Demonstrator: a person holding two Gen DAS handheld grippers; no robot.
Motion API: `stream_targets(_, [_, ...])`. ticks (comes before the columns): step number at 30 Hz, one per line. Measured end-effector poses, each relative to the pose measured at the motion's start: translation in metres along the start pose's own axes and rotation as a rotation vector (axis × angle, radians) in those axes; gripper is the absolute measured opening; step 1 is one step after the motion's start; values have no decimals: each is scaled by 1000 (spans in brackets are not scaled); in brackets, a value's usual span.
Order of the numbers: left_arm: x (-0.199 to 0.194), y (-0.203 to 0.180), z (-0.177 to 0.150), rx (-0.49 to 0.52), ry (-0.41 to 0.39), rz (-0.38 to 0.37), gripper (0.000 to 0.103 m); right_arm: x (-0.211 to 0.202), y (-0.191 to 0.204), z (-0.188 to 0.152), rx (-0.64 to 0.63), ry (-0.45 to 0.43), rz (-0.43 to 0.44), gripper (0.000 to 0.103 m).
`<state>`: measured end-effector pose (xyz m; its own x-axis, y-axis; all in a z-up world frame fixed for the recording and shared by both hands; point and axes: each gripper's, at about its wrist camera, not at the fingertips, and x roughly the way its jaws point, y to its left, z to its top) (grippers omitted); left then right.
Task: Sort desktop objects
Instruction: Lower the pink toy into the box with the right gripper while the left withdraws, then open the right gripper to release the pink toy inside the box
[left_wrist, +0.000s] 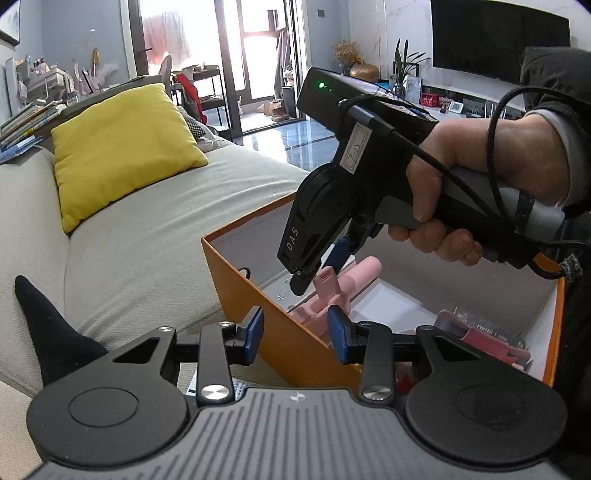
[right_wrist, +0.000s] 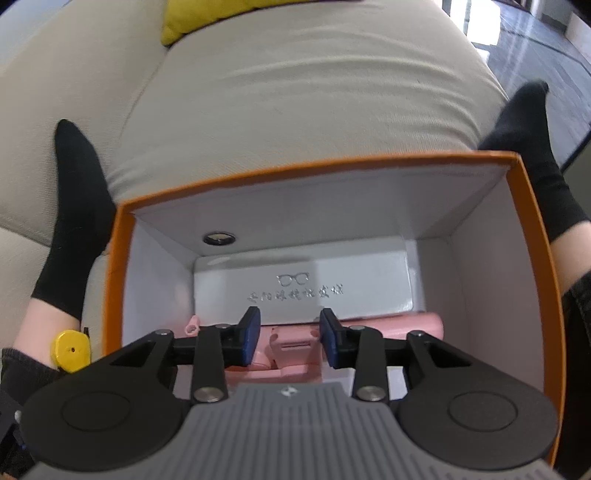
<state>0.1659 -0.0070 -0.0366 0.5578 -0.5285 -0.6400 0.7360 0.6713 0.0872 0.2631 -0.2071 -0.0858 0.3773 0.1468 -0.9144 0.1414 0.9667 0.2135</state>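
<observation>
An orange box (right_wrist: 314, 166) with a white inside stands on the sofa. Inside lie a silver glasses case (right_wrist: 303, 288) and a pink plastic gadget (right_wrist: 406, 325), also seen from the side as the pink gadget (left_wrist: 354, 280). My right gripper (right_wrist: 290, 332) points down into the box, open, its pads either side of the gadget's raised middle part without pressing it. In the left wrist view a hand (left_wrist: 480, 166) holds the right gripper (left_wrist: 319, 271) over the box. My left gripper (left_wrist: 297, 332) is open at the orange box's near wall (left_wrist: 295, 354), which shows between its fingers.
A beige sofa (left_wrist: 147, 229) with a yellow cushion (left_wrist: 122, 147) lies beyond the box. Feet in black socks (right_wrist: 77, 206) flank the box. A small yellow object (right_wrist: 72, 350) sits at the left. Red and dark card packs (left_wrist: 484, 339) lie in the box's right part.
</observation>
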Motion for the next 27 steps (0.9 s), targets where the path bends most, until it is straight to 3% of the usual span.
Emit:
stream_targets(6, [-15, 0, 7, -38, -11, 16, 45, -28, 5, -5, -80, -70, 44, 48])
stream_targets(15, [-51, -4, 10, -219, 26, 68, 45, -80, 3, -51, -264, -198, 130, 45])
stream_targets(18, [-55, -9, 6, -304, 59, 66, 42, -96, -16, -67, -245, -248, 133, 37])
stream_targets(27, [-33, -25, -12, -542, 105, 101, 42, -131, -88, -119, -96, -431, -6, 38])
